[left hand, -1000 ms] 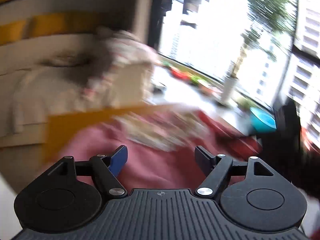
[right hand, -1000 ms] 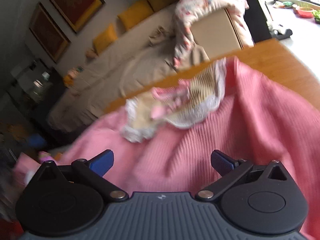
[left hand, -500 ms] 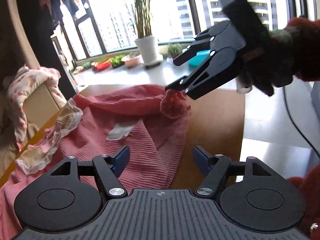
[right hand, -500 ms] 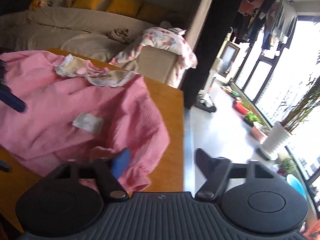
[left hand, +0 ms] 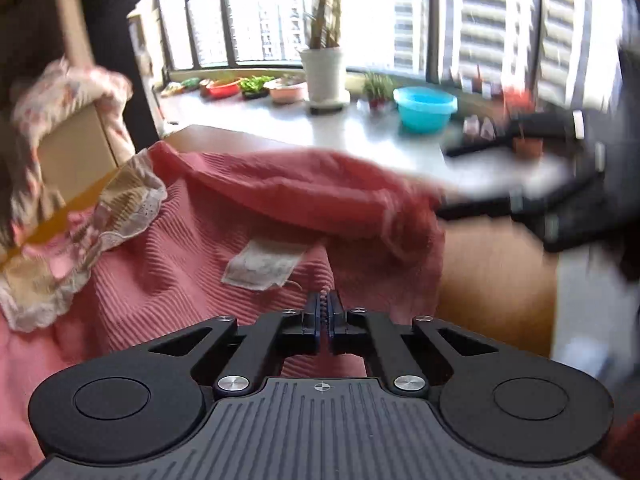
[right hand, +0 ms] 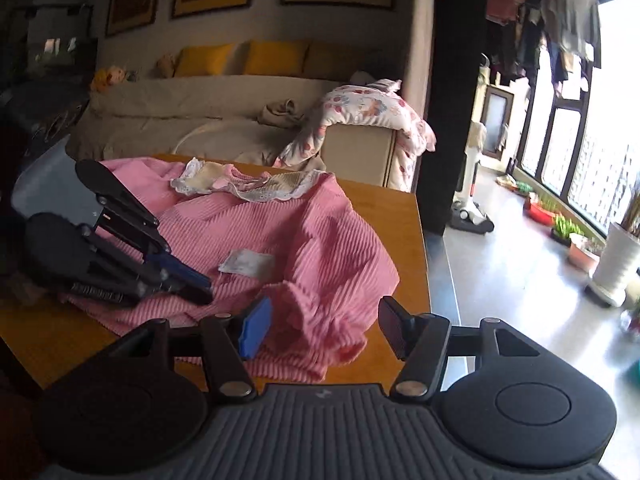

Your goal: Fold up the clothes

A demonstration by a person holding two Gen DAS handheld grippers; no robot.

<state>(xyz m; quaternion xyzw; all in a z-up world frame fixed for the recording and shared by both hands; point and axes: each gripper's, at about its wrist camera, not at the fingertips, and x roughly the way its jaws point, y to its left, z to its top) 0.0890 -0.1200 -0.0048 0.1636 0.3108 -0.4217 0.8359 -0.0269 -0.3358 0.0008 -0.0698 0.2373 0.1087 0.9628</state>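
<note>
Pink ribbed knit fills the space ahead of both claws — the sweater (right hand: 288, 240) lies rumpled and inside out on the wooden table (right hand: 400, 216), its lace collar (right hand: 256, 188) at the far end and the white care label (left hand: 260, 266) just beyond my left fingertips. My left gripper (left hand: 324, 312) has its pads pressed together on a pinch of the fabric near that label. My right gripper (right hand: 320, 324) stands wide open, holding nothing, with a bunched cuff or hem lying between its fingers and just beyond them.

I judge this the opening of a fold: one edge is gripped and the other is not yet taken. Next I would close the right claw on that bunched cuff, then lift both together so the cloth draws flat instead of dragging.

Half a second ago my left claw was spread open above the knit, and the right was closed on the raised cuff — now the roles have swapped, left clamped, right released and drawn back.
</note>
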